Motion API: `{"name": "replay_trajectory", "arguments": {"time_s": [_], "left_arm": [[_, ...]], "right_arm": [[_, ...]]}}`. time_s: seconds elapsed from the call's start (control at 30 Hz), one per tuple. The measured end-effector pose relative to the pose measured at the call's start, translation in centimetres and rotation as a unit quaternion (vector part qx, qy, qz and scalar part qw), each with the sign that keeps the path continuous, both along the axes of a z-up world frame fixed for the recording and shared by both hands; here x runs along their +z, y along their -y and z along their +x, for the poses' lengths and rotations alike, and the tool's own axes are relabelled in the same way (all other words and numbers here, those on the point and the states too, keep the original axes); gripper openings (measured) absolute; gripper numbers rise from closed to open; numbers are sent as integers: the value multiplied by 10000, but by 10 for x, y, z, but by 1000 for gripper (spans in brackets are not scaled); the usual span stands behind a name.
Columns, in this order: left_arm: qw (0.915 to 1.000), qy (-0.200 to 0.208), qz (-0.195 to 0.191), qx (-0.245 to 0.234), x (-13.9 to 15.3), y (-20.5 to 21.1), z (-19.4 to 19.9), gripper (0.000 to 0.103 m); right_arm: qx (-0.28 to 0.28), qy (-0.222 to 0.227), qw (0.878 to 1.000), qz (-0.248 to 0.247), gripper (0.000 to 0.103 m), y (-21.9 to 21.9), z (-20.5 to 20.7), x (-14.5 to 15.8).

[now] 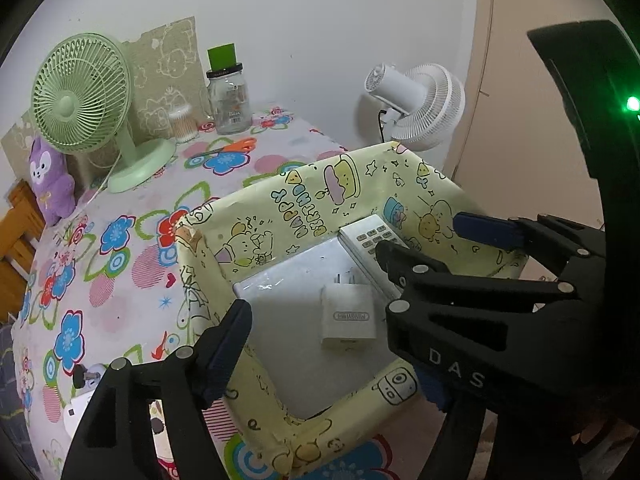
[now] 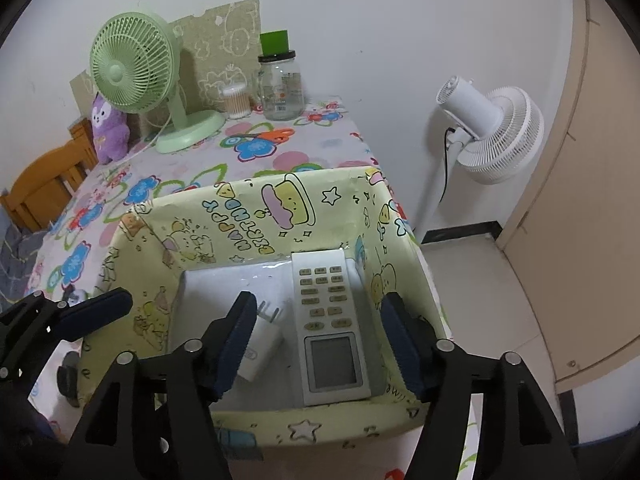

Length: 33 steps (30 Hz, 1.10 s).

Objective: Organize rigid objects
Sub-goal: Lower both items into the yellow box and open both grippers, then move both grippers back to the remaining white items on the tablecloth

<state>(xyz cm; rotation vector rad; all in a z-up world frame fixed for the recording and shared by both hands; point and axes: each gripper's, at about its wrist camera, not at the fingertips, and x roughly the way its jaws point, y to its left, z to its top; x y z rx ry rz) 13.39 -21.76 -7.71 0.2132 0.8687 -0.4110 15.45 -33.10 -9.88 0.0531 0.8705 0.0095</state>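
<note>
A yellow cartoon-print box [image 1: 304,196] [image 2: 256,216] stands on the floral table. Inside it lie a white remote control [image 2: 330,328] [image 1: 370,236] and a white plug adapter [image 1: 347,318] [image 2: 262,342] on a white flat sheet. My right gripper [image 2: 320,344] is open and empty, its fingers hanging over the box on either side of the remote's lower end. My left gripper [image 1: 332,364] is open and empty above the box's near-left corner. In the left wrist view the right gripper [image 1: 420,236] crosses over the box. A small white item with a black knob [image 1: 86,376] lies on the table to the left of the box.
At the back stand a green desk fan [image 1: 84,96] [image 2: 132,68], a glass jar [image 1: 229,100] [image 2: 280,88], a cotton swab tub [image 1: 182,120], a purple plush [image 1: 50,180] and orange scissors [image 1: 236,147]. A white floor fan [image 2: 492,132] stands right of the table.
</note>
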Motion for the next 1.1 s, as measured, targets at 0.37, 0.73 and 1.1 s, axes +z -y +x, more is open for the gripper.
{"name": "replay_trajectory", "arguments": {"time_s": [0.37,0.73,1.1], "left_arm": [[9998,187,-5,42,12,-9,-17,94],[9996,243,-10,119,18,-25,-32,103],[9995,296,-40,122,22,-43,-43,103]], "right_arm": [[-101,289,9995,-88,86,-7,-24,17],[-111,595,9976,-333,97,-24,-45,31],[-86,670,9969,-402,98,-41,-61,37]]}}
